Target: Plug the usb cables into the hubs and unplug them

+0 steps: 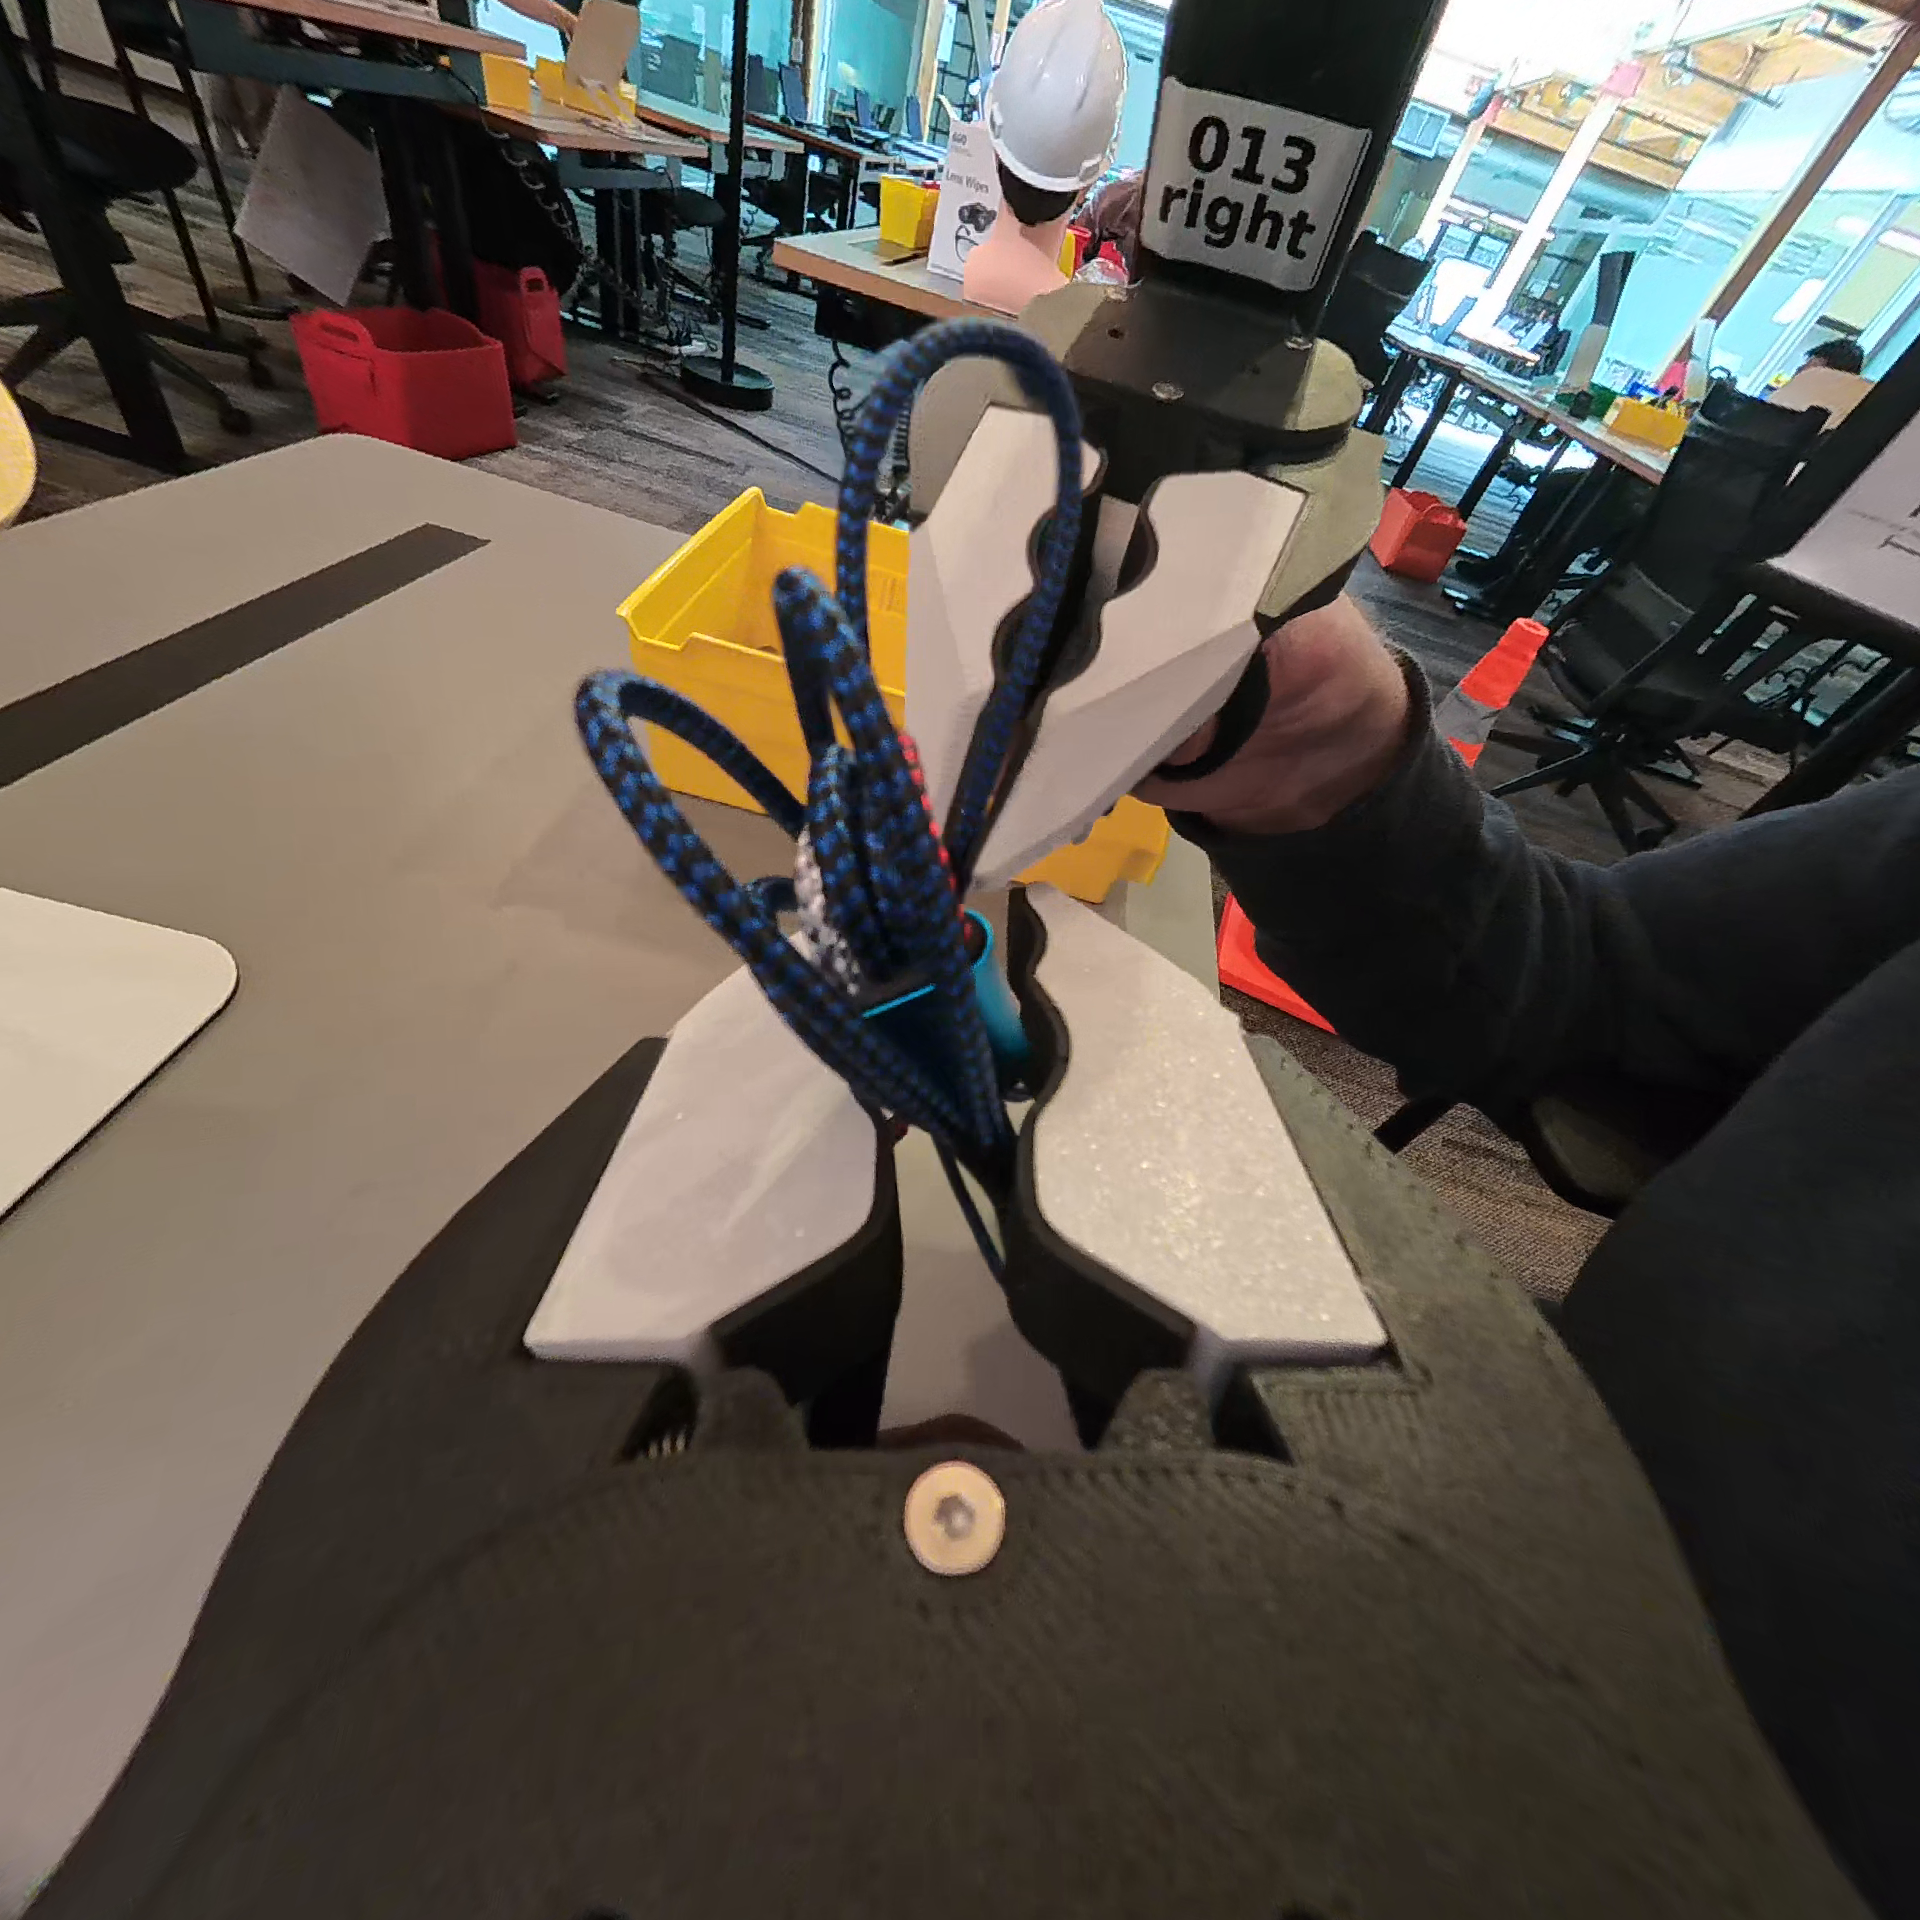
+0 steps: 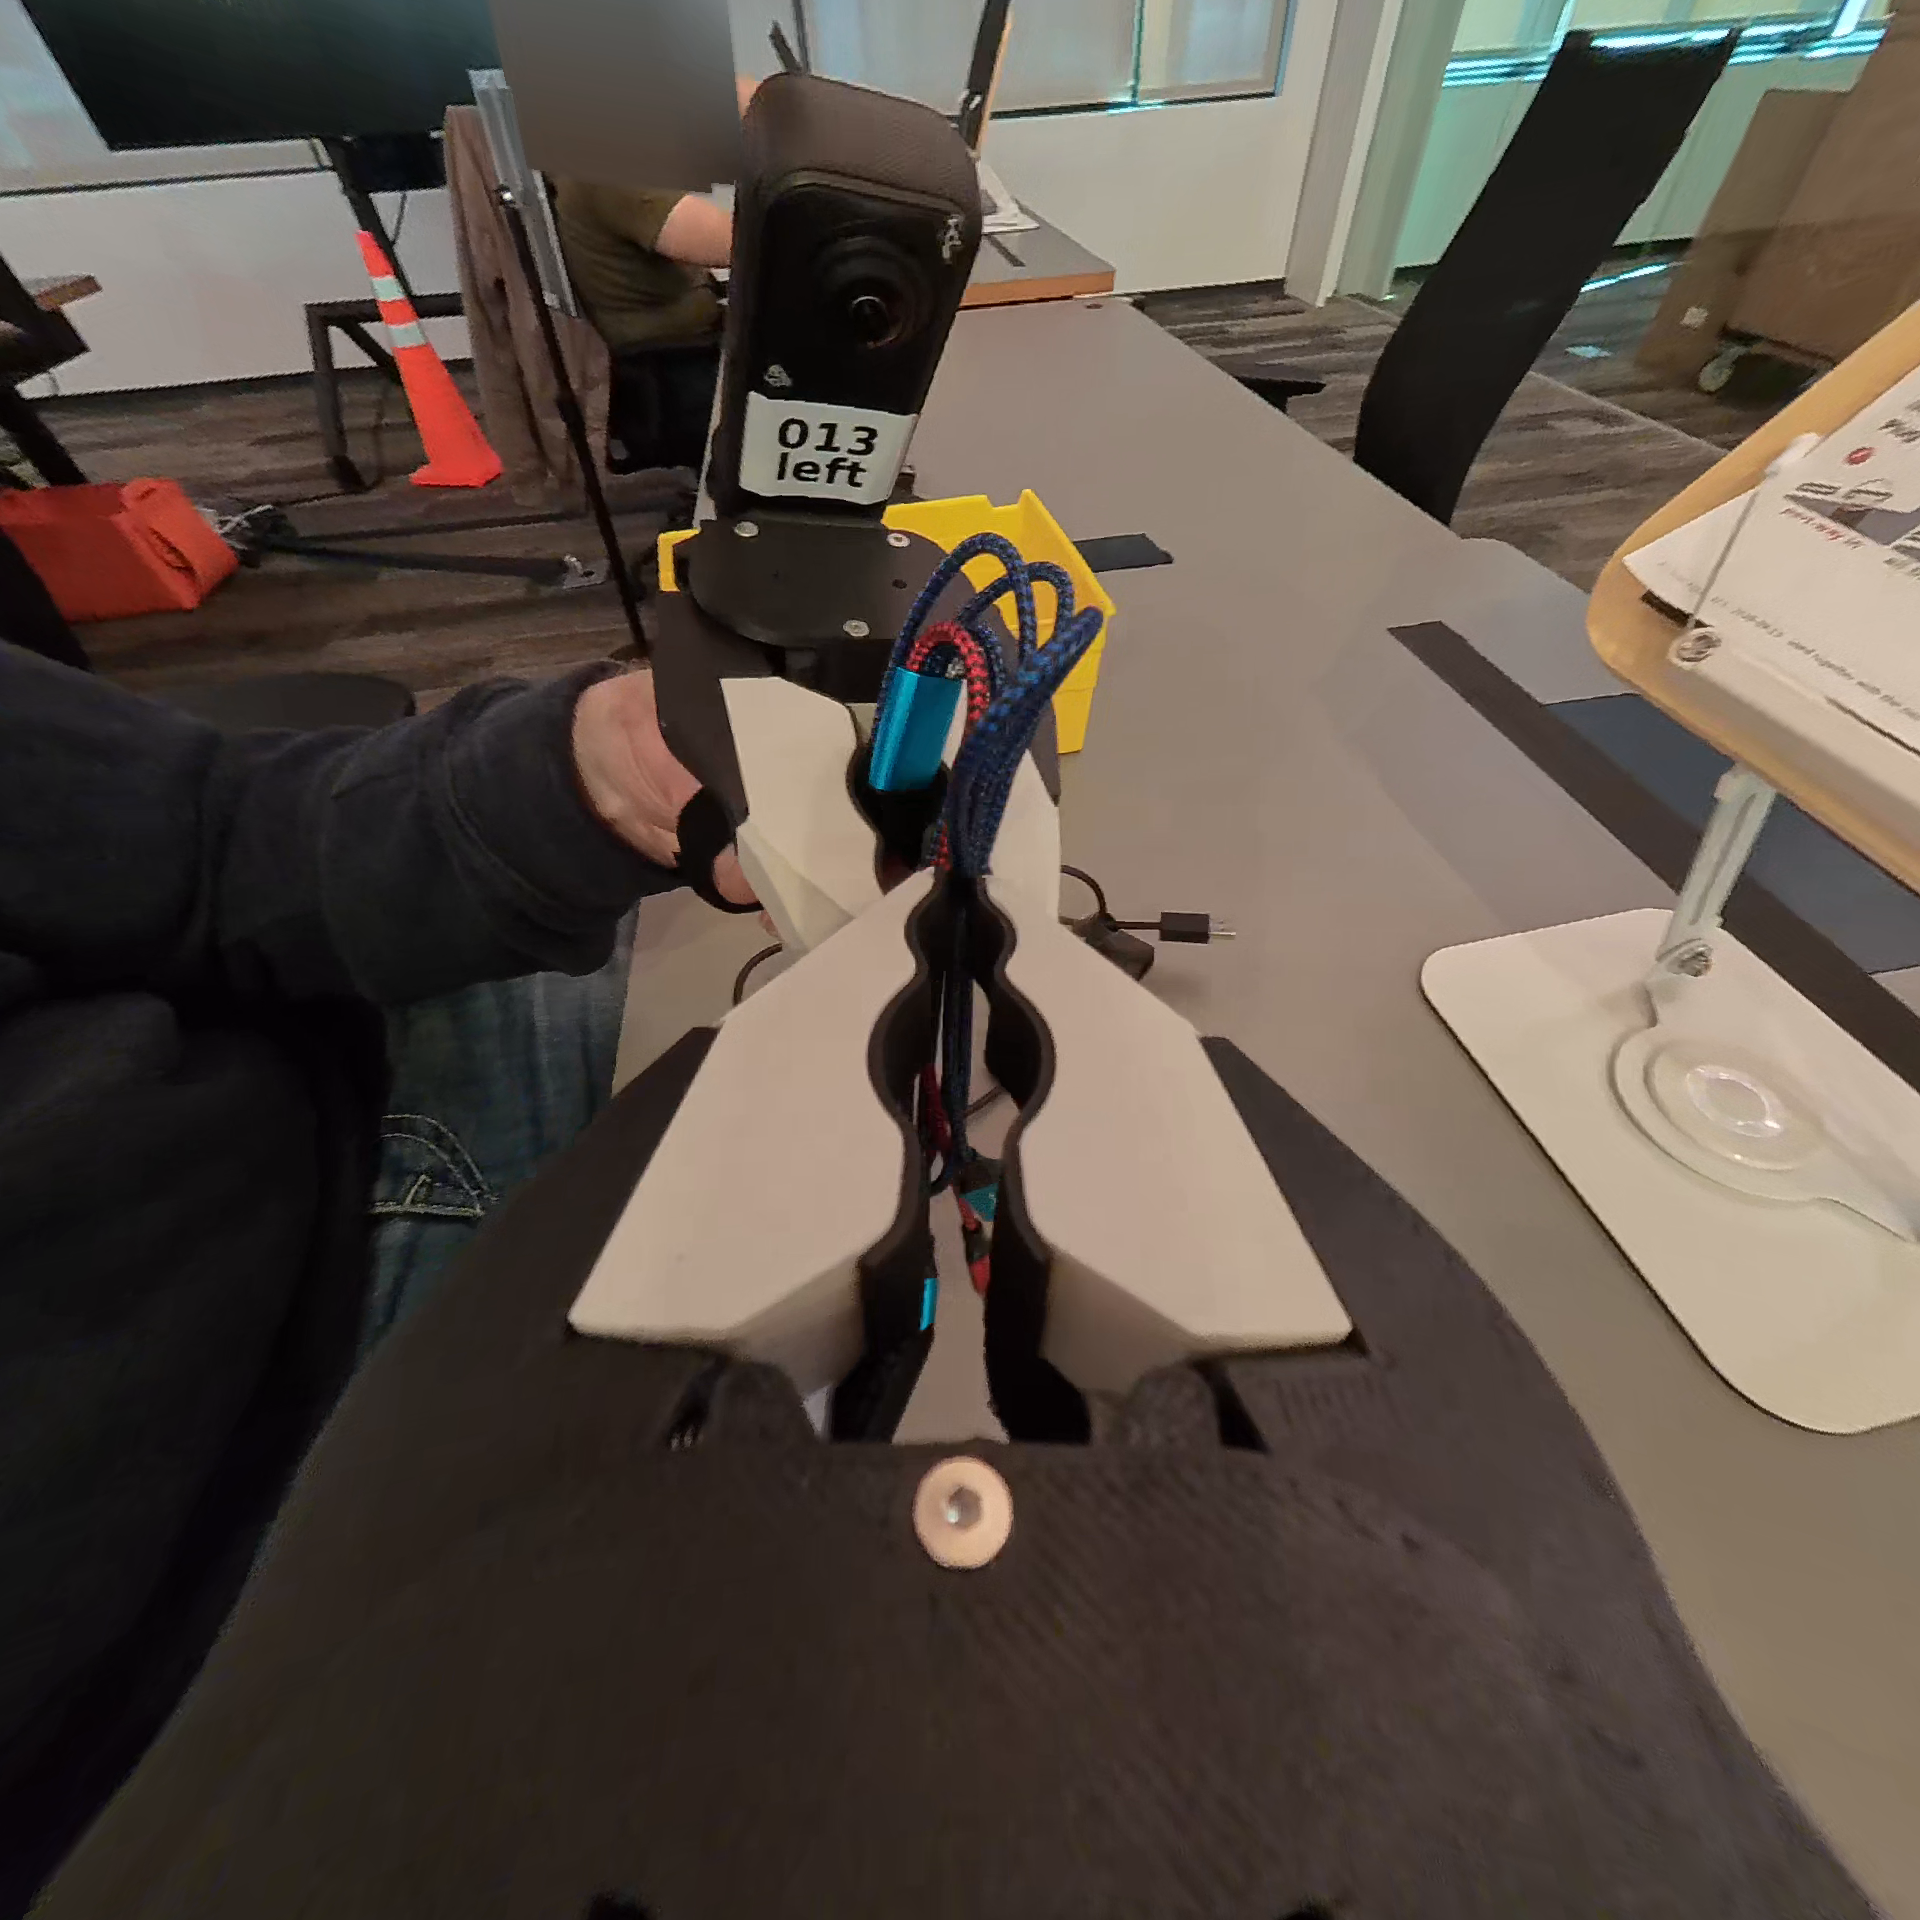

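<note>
Open office with carpet, red bins (image 1: pixel 405 379), cones (image 2: pixel 421 384). Grey desk (image 1: pixel 312 831) is carrying a yellow bin (image 1: pixel 717 644) and white stand (image 2: pixel 1621 1174). Above it, left gripper (image 1: pixel 940 997) and right gripper (image 2: pixel 961 925) are both pinching the bundled blue cables (image 1: pixel 831 790), fingers nearly closed.

Two wrist cameras face each other at close range over a grey table (image 1: pixel 343 935); both views share the looped blue braided cable bundle (image 1: pixel 883 831) between them.
</note>
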A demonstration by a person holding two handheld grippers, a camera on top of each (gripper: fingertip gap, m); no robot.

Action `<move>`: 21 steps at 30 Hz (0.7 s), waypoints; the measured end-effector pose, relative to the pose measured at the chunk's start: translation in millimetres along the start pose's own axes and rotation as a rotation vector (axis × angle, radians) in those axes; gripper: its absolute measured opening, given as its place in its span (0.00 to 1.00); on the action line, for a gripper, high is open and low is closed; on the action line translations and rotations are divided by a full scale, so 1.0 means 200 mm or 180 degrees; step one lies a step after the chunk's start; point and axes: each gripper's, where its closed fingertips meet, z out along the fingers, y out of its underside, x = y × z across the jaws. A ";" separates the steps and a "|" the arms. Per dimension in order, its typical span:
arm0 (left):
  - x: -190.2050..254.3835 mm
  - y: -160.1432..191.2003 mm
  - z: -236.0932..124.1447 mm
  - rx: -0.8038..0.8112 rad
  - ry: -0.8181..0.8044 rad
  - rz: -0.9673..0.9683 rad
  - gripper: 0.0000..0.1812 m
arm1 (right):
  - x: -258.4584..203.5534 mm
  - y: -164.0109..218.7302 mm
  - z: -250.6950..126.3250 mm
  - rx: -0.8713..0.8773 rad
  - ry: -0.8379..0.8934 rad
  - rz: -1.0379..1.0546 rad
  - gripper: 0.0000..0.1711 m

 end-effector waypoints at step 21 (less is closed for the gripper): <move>0.28 0.09 0.05 -0.0260 0.0987 0.0337 0.04 | -0.18 -0.03 0.05 0.0159 -0.0816 -0.0163 0.40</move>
